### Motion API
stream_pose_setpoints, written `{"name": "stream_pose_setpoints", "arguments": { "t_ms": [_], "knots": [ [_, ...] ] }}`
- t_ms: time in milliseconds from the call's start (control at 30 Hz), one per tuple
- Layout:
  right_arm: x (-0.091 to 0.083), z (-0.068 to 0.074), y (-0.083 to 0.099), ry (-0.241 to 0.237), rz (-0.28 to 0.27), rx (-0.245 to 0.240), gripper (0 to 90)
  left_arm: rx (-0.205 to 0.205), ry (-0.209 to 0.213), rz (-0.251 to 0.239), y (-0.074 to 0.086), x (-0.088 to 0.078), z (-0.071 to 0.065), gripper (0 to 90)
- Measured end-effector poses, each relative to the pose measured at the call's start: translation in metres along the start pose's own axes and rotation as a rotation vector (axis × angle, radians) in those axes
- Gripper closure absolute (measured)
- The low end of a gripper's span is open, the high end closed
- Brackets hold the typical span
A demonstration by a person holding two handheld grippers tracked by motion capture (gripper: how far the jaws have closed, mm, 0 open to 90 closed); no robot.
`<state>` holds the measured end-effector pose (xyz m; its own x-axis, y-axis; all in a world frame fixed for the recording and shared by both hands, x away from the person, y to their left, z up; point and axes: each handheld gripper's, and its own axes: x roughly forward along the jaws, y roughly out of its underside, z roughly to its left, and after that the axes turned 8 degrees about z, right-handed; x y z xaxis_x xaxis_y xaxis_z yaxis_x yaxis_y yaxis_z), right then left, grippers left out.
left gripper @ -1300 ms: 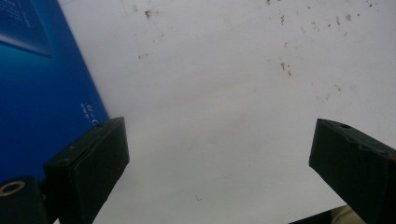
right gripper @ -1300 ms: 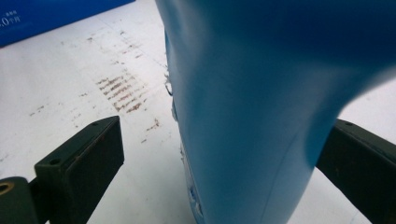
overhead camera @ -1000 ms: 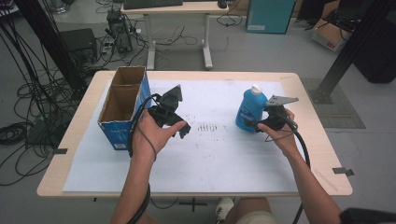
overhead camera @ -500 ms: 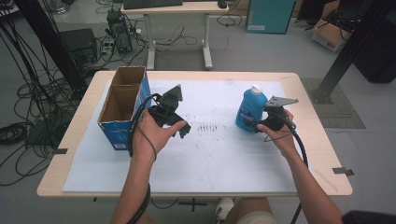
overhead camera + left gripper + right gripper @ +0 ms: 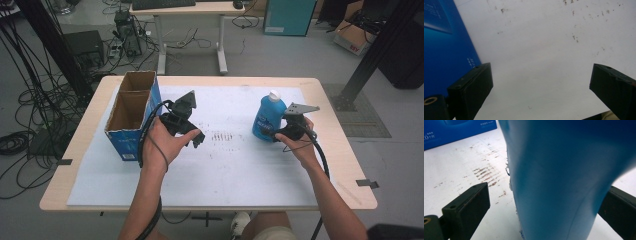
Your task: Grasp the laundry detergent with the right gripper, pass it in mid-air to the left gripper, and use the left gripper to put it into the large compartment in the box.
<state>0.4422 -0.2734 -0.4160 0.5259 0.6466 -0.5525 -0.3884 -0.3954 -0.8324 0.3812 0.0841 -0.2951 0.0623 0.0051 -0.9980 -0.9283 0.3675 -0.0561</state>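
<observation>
The right gripper (image 5: pixel 276 133) is being positioned, jaws apart, astride the blue detergent bottle (image 5: pixel 267 118) for grasping; the left gripper (image 5: pixel 192 137) is being held spread, empty, beside the cardboard box (image 5: pixel 131 117).

Open blue carton (image 5: pixel 131 116), stained white sheet (image 5: pixel 220 165).

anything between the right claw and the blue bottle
Nothing visible does. The right claw already has the blue bottle between its open jaws: a gap shows at the left jaw, and the bottle overlaps the right one.
</observation>
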Motion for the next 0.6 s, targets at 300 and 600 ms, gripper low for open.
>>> {"name": "stream_pose_setpoints", "arguments": {
  "t_ms": [300, 600],
  "knots": [
    [0.0007, 0.0006, -0.0003, -0.003, -0.001, -0.002, 1.7, 0.001, 0.001, 0.002, -0.0004, 0.0005, -0.0002, 5.2],
    [0.0000, 0.0007, -0.0005, -0.007, -0.006, -0.005, 1.7, 0.004, -0.002, -0.003, 0.0000, -0.0010, -0.0007, 5.2]
  ]
}}
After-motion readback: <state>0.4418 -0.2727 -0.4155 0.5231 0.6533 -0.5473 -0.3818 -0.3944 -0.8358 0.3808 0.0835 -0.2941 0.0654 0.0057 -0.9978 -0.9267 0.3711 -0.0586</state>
